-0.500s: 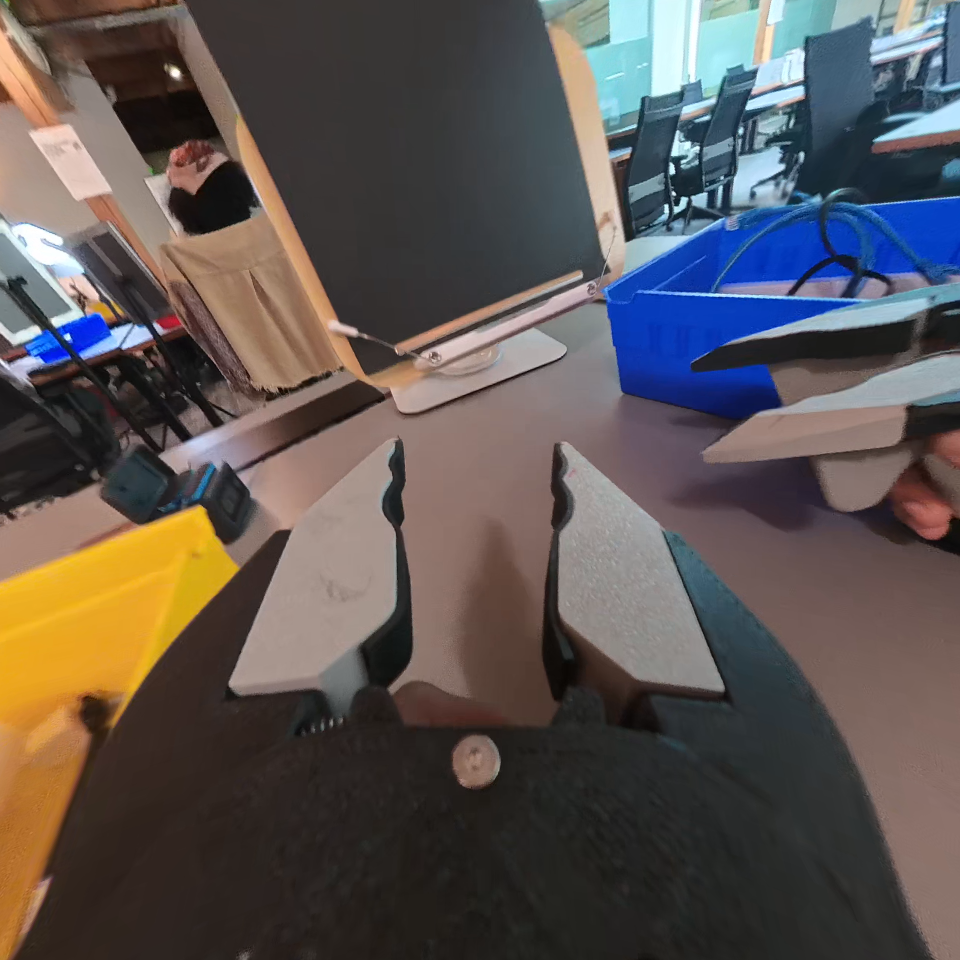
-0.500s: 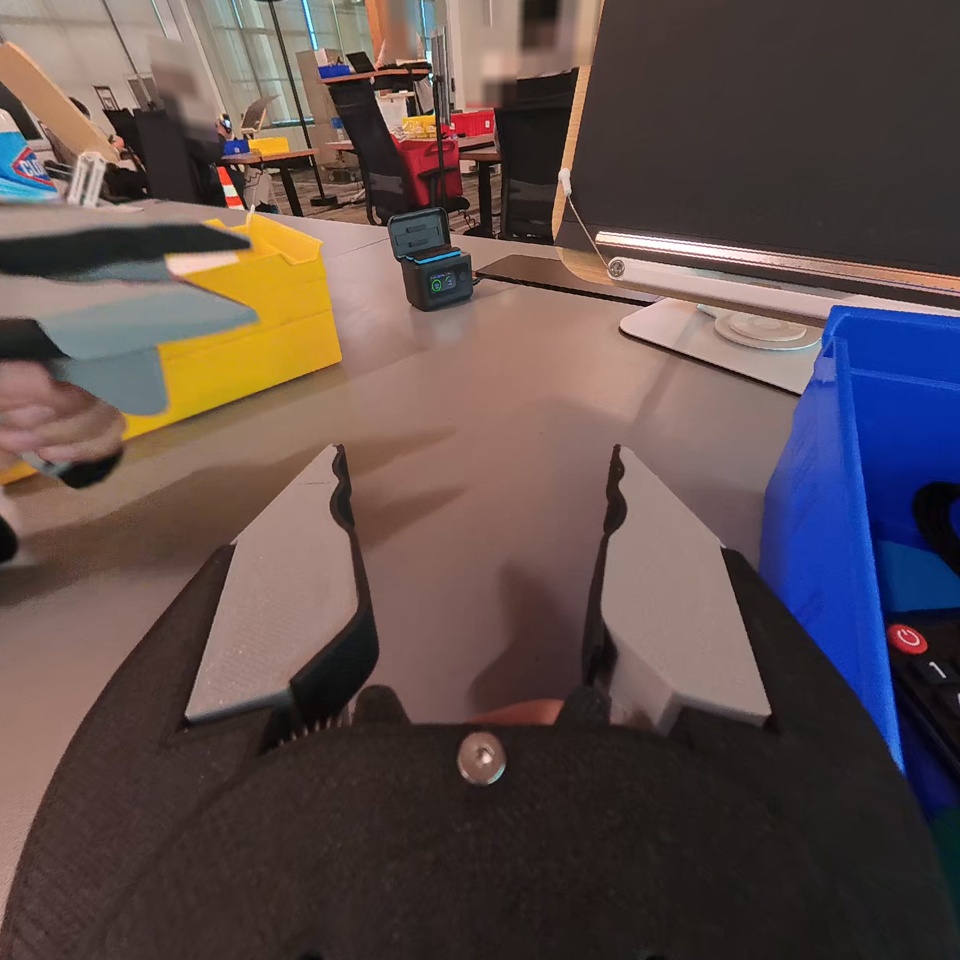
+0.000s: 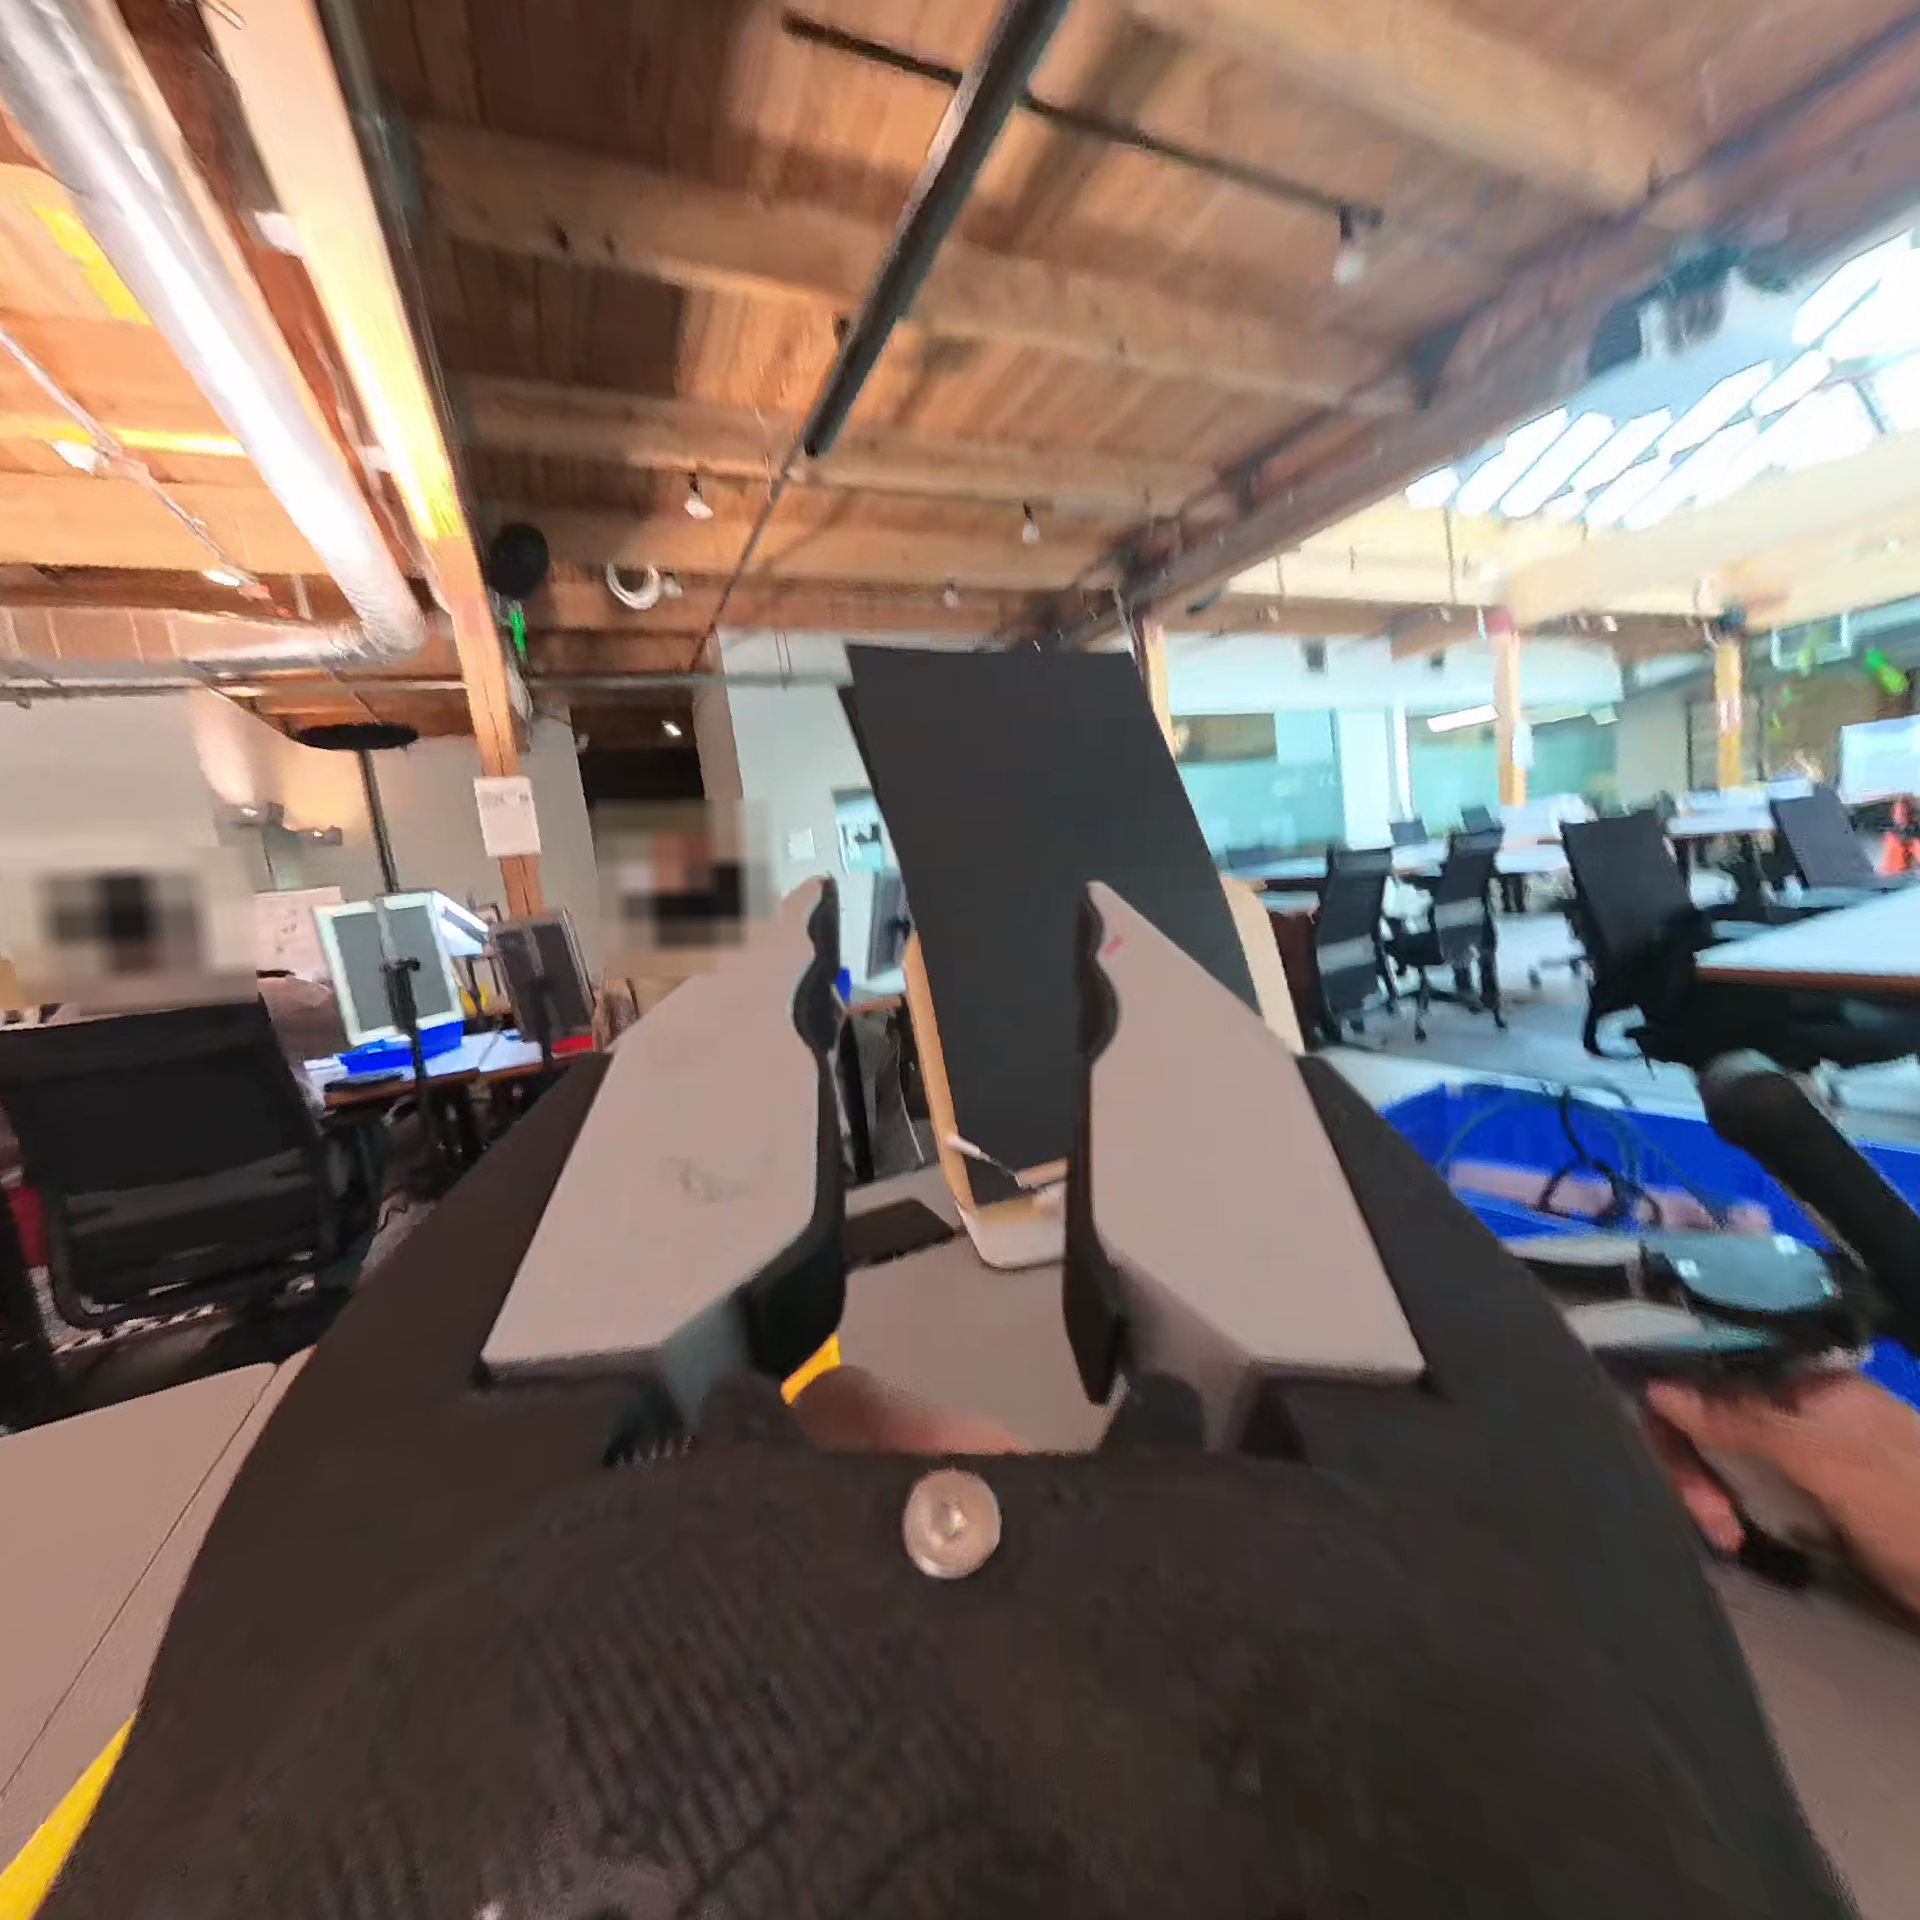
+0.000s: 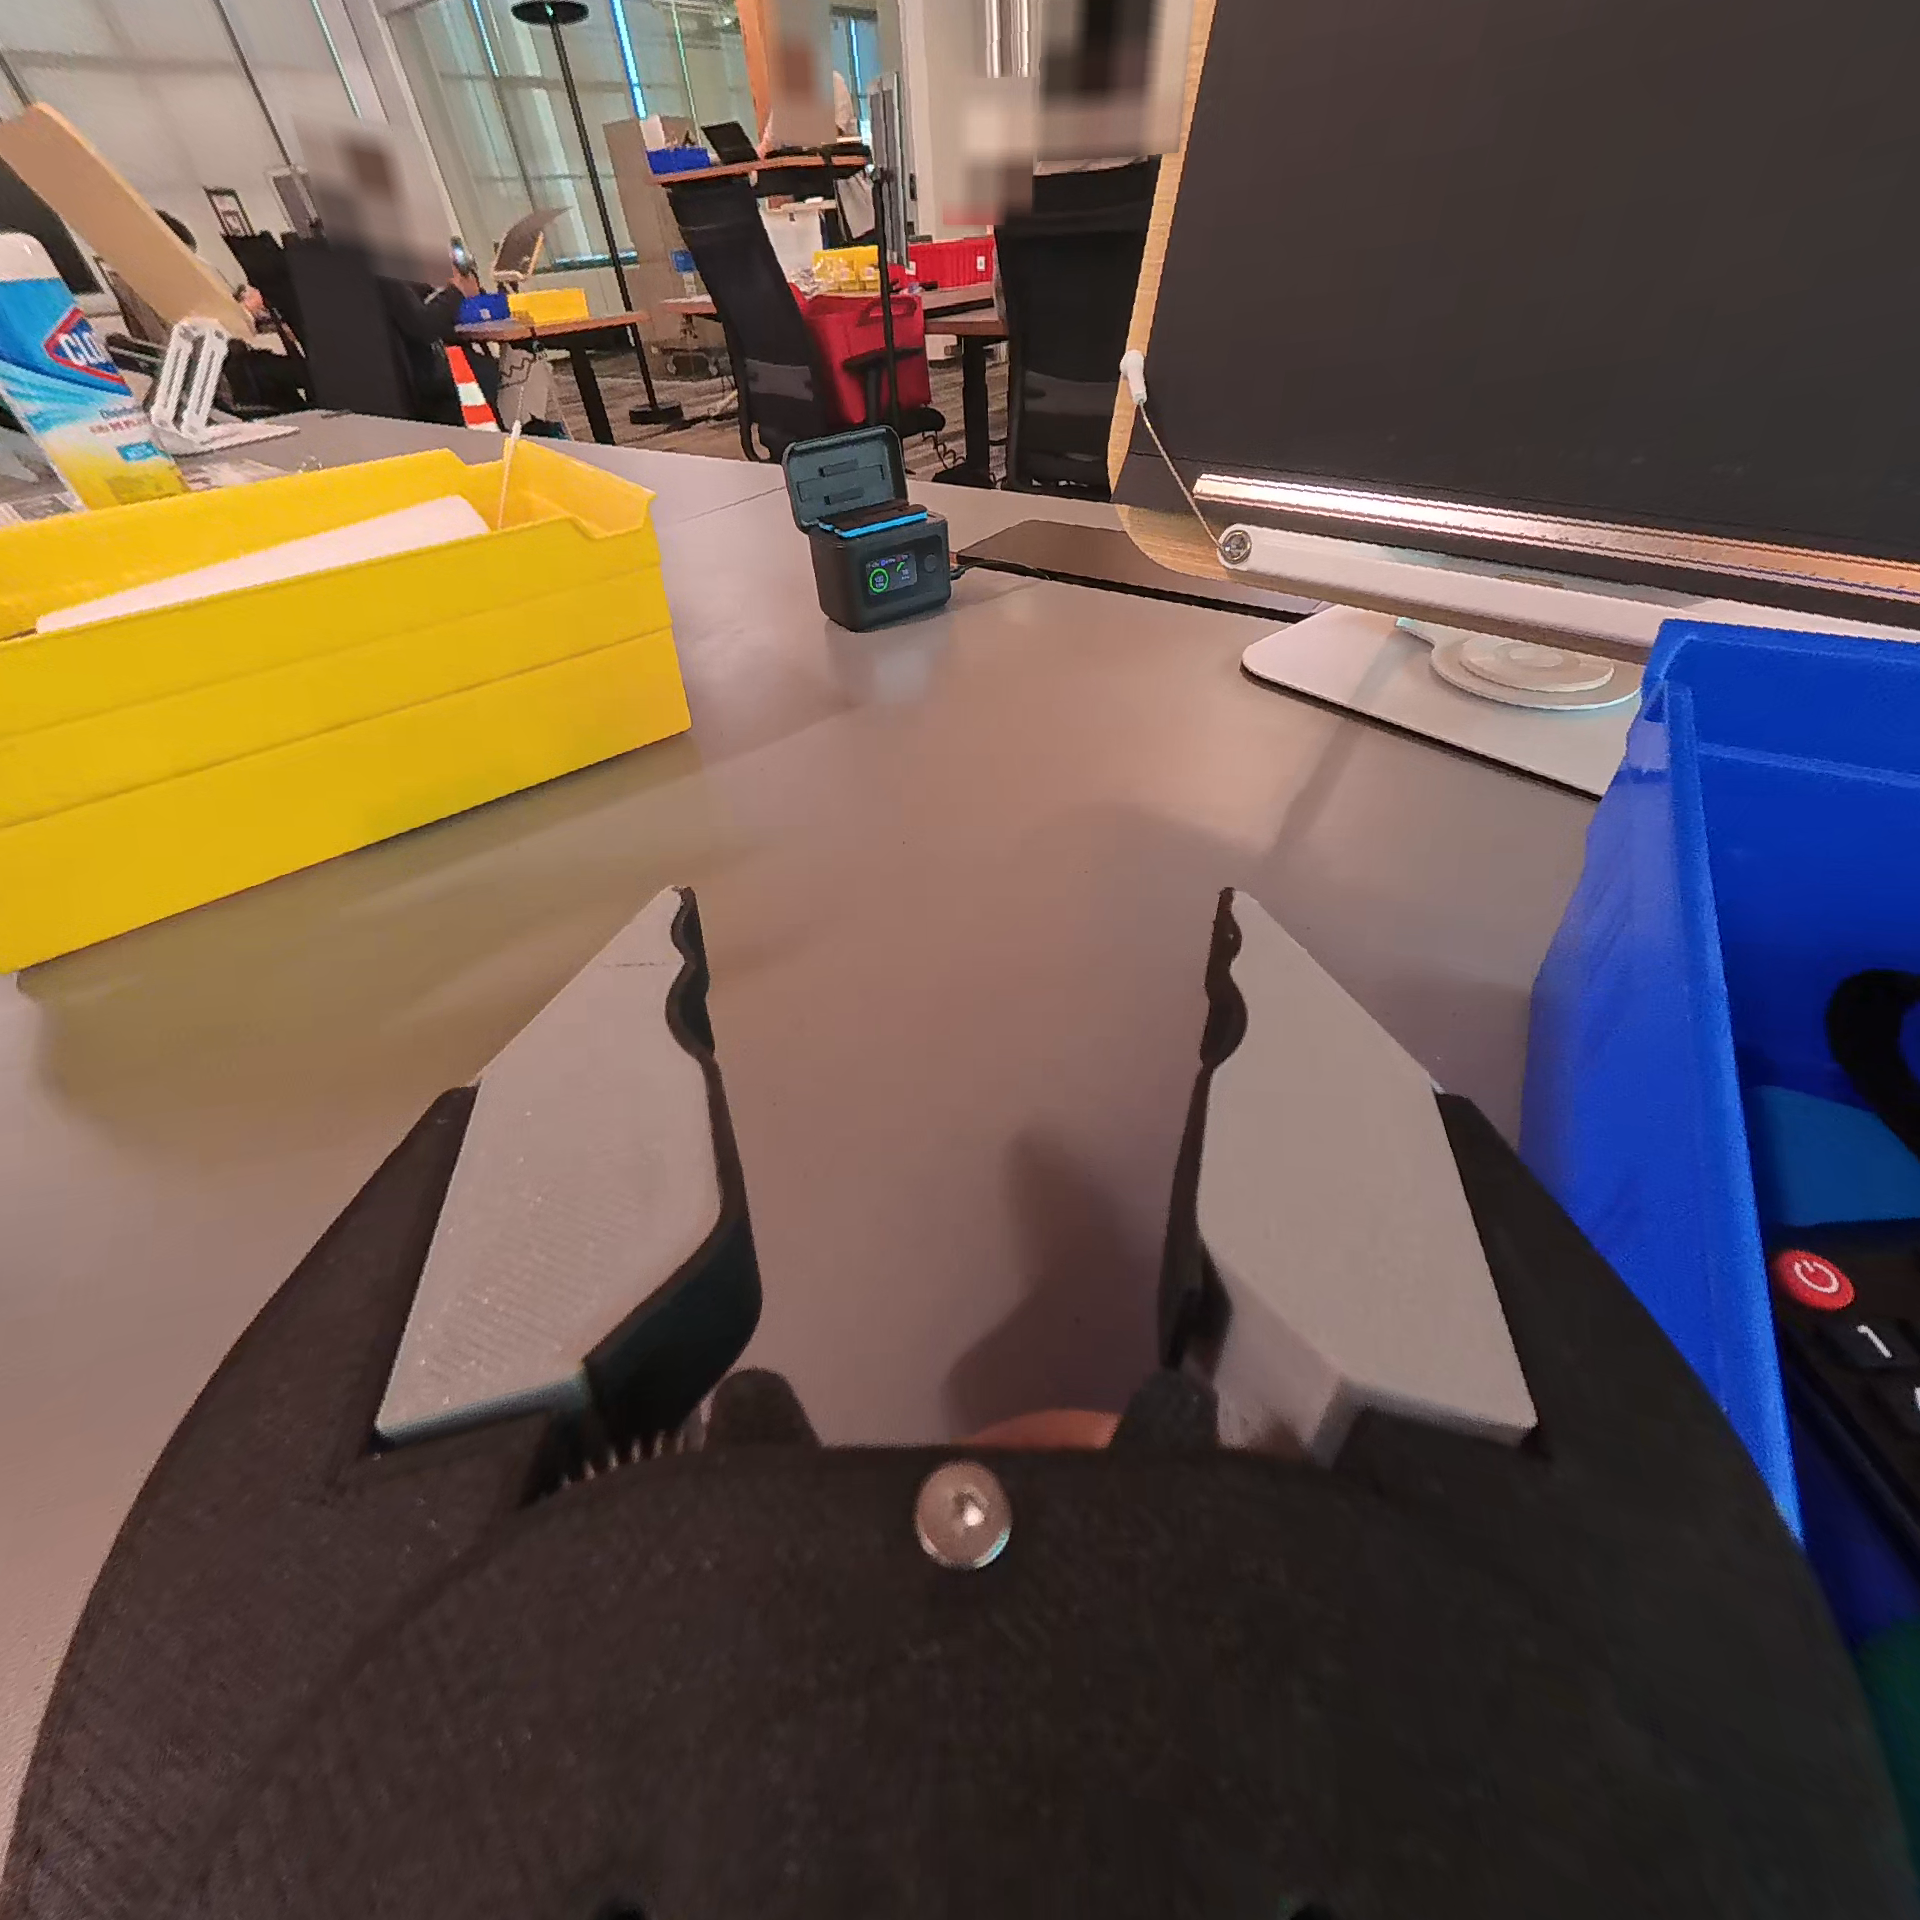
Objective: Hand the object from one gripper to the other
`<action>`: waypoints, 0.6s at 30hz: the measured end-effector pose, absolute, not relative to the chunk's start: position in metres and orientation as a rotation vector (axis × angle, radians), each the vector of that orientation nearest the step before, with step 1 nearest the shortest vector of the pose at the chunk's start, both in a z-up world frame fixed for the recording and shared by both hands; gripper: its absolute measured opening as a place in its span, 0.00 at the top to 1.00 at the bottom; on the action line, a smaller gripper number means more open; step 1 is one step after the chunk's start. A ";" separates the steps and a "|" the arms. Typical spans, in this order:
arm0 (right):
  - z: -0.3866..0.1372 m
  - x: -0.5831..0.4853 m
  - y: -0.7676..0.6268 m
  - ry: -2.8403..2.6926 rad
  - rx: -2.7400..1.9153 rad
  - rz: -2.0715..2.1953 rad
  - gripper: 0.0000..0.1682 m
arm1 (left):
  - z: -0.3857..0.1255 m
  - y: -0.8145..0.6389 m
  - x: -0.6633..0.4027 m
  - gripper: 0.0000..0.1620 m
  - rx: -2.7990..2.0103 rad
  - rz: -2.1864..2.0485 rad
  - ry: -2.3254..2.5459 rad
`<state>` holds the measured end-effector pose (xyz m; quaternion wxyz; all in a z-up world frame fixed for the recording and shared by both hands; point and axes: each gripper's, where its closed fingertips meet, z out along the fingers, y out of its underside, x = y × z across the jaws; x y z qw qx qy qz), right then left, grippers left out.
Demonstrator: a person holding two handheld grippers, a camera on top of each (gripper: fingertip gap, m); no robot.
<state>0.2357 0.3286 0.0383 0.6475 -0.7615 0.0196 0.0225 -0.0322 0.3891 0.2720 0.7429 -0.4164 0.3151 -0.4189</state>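
My left gripper (image 3: 956,914) is open and empty. It is tilted upward, so its view shows the wooden ceiling and the room beyond. My right gripper (image 4: 954,904) is open and empty, low over the grey table (image 4: 935,831). It also shows blurred at the right edge of the left wrist view (image 3: 1725,1288), held by a hand (image 3: 1818,1475). A black remote with a red button (image 4: 1860,1340) lies in the blue bin (image 4: 1642,1039) just right of my right gripper. Neither gripper holds anything.
A yellow bin (image 4: 312,675) with a white item inside stands at the left. A small black charging case (image 4: 878,540) sits at the back centre. A dark monitor (image 4: 1558,260) on a white stand stands behind the blue bin (image 3: 1455,1122), which holds cables. A wipes canister (image 4: 52,384) is at the far left.
My left gripper has swung upward, from facing the table to facing the ceiling, and has left the right wrist view. Both grippers stay open and empty.
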 end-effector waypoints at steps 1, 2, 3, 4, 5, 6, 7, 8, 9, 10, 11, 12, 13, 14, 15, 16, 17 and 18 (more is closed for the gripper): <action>0.038 0.236 0.329 0.045 -1.732 0.052 0.44 | 0.277 0.391 -0.039 0.74 -0.902 -0.916 0.653; 0.038 0.236 0.329 0.045 -1.733 0.053 0.44 | 0.279 0.392 -0.044 0.74 -0.896 -0.905 0.636; 0.038 0.236 0.329 0.045 -1.733 0.054 0.44 | 0.279 0.396 -0.046 0.74 -0.902 -0.882 0.629; 0.038 0.236 0.329 0.045 -1.733 0.056 0.44 | 0.276 0.403 -0.048 0.74 -0.920 -0.835 0.621; 0.038 0.235 0.329 0.043 -1.732 0.058 0.44 | 0.272 0.413 -0.049 0.73 -0.945 -0.770 0.609; 0.039 0.235 0.329 0.041 -1.730 0.059 0.44 | 0.267 0.426 -0.050 0.73 -0.976 -0.695 0.588; 0.039 0.235 0.328 0.040 -1.728 0.060 0.44 | 0.263 0.439 -0.052 0.72 -1.003 -0.621 0.559; 0.039 0.235 0.328 0.039 -1.727 0.060 0.44 | 0.259 0.452 -0.055 0.73 -1.022 -0.561 0.529; 0.039 0.235 0.328 0.038 -1.726 0.060 0.44 | 0.252 0.465 -0.055 0.73 -1.049 -0.521 0.508; 0.039 0.234 0.328 0.037 -1.725 0.060 0.44 | 0.243 0.478 -0.054 0.73 -1.089 -0.495 0.504; 0.040 0.234 0.328 0.036 -1.723 0.061 0.44 | 0.233 0.490 -0.052 0.73 -1.132 -0.476 0.504; 0.040 0.234 0.328 0.036 -1.723 0.062 0.44 | 0.224 0.501 -0.051 0.73 -1.168 -0.463 0.497; 0.040 0.234 0.328 0.036 -1.723 0.063 0.44 | 0.217 0.510 -0.051 0.73 -1.191 -0.452 0.493; 0.039 0.234 0.328 0.036 -1.724 0.064 0.44 | 0.211 0.517 -0.051 0.73 -1.210 -0.433 0.489; 0.039 0.234 0.328 0.036 -1.725 0.064 0.44 | 0.205 0.523 -0.053 0.73 -1.229 -0.402 0.489; 0.039 0.234 0.328 0.036 -1.727 0.065 0.44 | 0.202 0.527 -0.053 0.73 -1.244 -0.368 0.498; 0.039 0.234 0.328 0.037 -1.728 0.066 0.44 | 0.200 0.528 -0.053 0.72 -1.253 -0.352 0.508; 0.039 0.234 0.328 0.037 -1.729 0.067 0.44 | 0.200 0.527 -0.052 0.72 -1.256 -0.363 0.511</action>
